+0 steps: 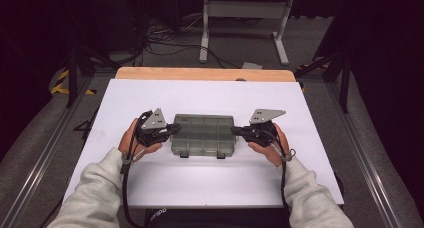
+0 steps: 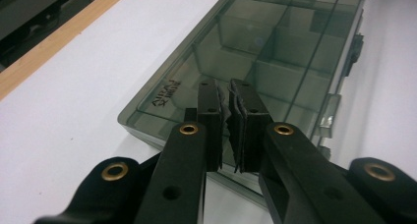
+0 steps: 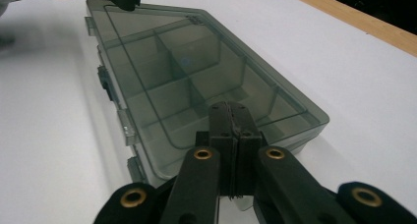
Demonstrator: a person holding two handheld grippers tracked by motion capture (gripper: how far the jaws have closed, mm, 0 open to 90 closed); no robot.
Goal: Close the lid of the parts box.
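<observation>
I log, largest first: white tabletop [image 1: 200, 183]; on its middle a smoke-grey translucent compartment box [image 1: 202, 135], lid shut, dividers visible, embossed lettering on the lid too blurred to read; my left gripper [image 2: 227, 94] with fingers nearly clenched over its left end; my right gripper [image 3: 230, 113], fingers clenched, over its right end.

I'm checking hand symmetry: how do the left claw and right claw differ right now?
The left claw sits over the organizer box's left end, the right claw over its right end. The left claw shows a thin gap between its jaws; the right claw's jaws are pressed together. Both rest above the closed lid, holding nothing.
</observation>
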